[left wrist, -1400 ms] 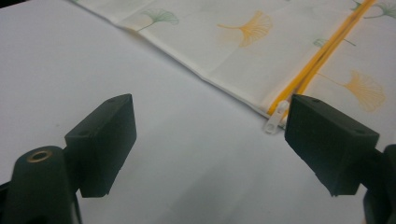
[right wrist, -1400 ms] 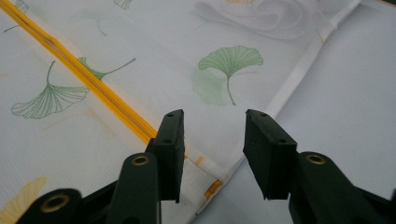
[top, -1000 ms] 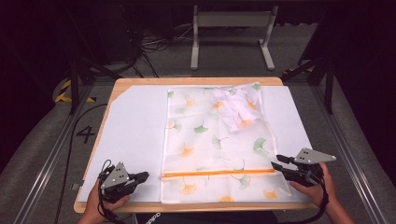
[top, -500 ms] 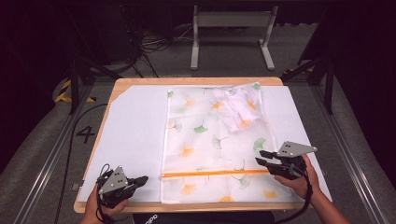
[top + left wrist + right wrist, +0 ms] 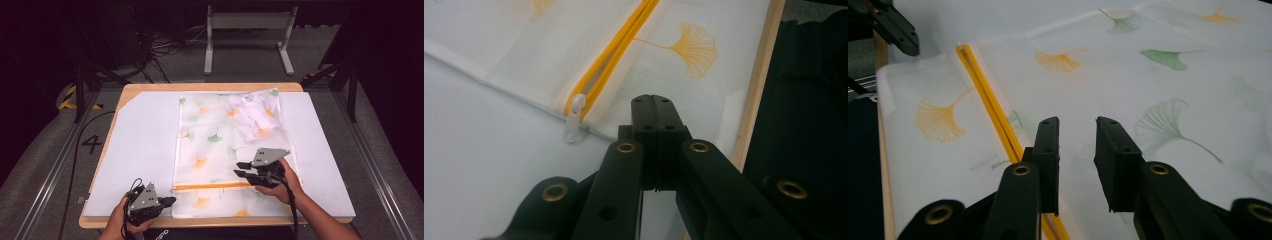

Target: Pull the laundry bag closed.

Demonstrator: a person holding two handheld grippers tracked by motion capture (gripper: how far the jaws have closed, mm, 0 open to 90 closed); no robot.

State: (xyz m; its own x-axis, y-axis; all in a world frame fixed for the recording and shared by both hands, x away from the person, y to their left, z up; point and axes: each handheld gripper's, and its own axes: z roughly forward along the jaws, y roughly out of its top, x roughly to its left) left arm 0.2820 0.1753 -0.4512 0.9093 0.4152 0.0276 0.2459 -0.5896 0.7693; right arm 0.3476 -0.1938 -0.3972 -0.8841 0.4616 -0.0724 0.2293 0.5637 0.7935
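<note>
the table (image 5: pixel 200 87) carries a sheet (image 5: pixel 140 150) across most of its top. the bag (image 5: pixel 215 145) lies on the sheet, near the middle, running from the far edge to the near edge. inside the bag, at its far right corner, sits a bundle of cloth (image 5: pixel 252 117). the zipper (image 5: pixel 210 187) crosses the bag near its near end, its pull (image 5: pixel 574 117) at the bag's left edge. the left gripper (image 5: pixel 167 201) sits at the near left, just beside the bag's near left corner. the right gripper (image 5: pixel 241 169) hangs over the bag's right half, just behind the zipper. a stand (image 5: pixel 247 20) is on the floor behind the table.
</note>
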